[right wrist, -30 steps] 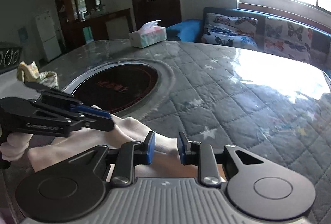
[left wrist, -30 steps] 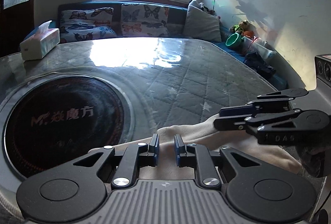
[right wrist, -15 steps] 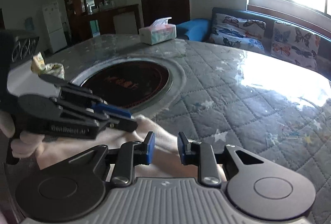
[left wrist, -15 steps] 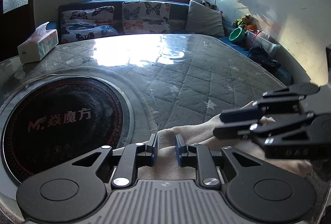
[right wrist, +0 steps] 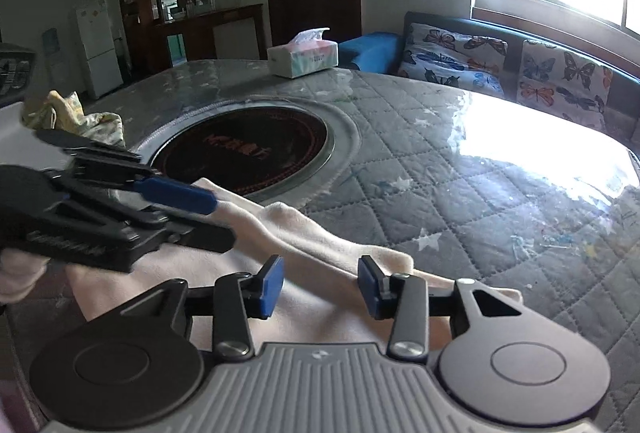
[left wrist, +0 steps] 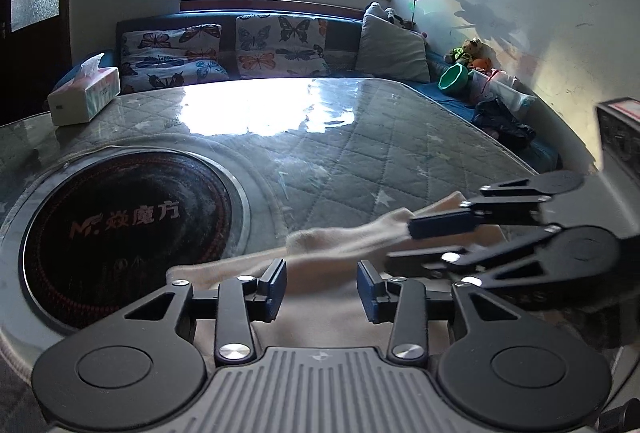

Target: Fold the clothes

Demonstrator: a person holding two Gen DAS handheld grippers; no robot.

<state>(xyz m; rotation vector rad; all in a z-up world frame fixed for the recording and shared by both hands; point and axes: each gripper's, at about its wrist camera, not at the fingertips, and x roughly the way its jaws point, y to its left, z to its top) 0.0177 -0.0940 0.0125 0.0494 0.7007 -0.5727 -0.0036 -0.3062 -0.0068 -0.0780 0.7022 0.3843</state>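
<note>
I read the cream garment [left wrist: 320, 309] lying on the tabletop [left wrist: 360, 161] under both spread, empty sets of fingers as light, limp, slightly grippy fleece, so I judge its rolled far edge just ahead of them the best hold.
</note>
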